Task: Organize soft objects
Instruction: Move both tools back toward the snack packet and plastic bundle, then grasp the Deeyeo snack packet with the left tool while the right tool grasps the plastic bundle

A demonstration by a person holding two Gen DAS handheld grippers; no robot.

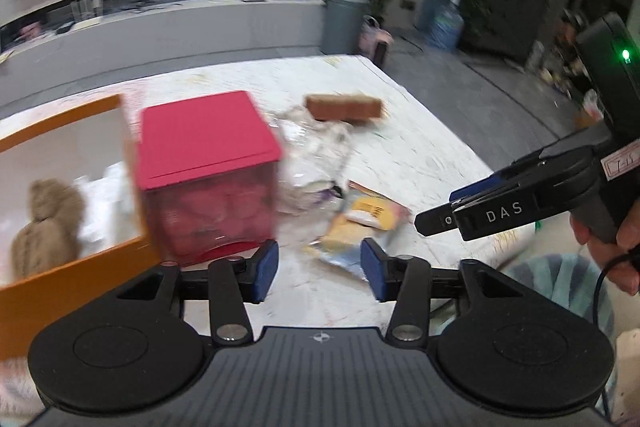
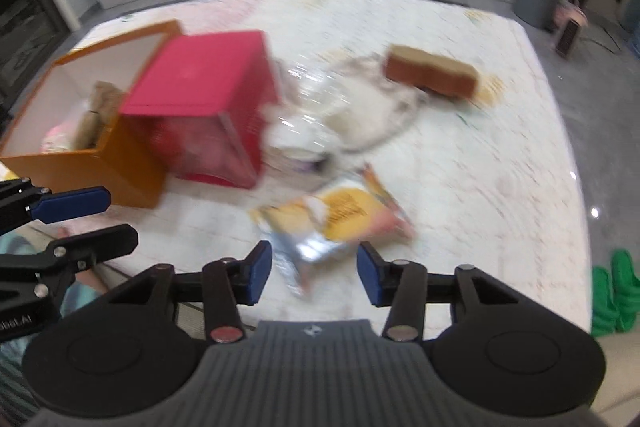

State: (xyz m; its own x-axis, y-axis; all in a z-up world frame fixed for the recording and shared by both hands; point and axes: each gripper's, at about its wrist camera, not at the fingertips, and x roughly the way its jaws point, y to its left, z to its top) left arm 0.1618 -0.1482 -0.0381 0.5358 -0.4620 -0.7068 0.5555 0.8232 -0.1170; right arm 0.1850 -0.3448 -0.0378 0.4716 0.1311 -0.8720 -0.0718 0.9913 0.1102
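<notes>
An open orange box [image 1: 72, 267] [image 2: 100, 163] at the left holds a tan plush toy [image 1: 44, 223] [image 2: 98, 115] and white soft items. A red lidded box [image 1: 208, 171] [image 2: 208, 107] stands beside it. A yellow snack packet [image 1: 360, 227] [image 2: 336, 219] lies just ahead of both grippers. A clear plastic bag [image 1: 316, 151] [image 2: 352, 111] and a brown sponge-like block [image 1: 344, 107] [image 2: 432, 71] lie farther back. My left gripper [image 1: 319, 269] is open and empty above the table. My right gripper [image 2: 314, 273] is open and empty; it also shows in the left wrist view [image 1: 436, 215].
The white marble table [image 2: 480, 167] ends at the right and far sides. A grey counter with clutter [image 1: 168, 15], a grey bin [image 1: 344, 23] and potted plants stand beyond. A green object [image 2: 616, 295] lies at the lower right on the floor.
</notes>
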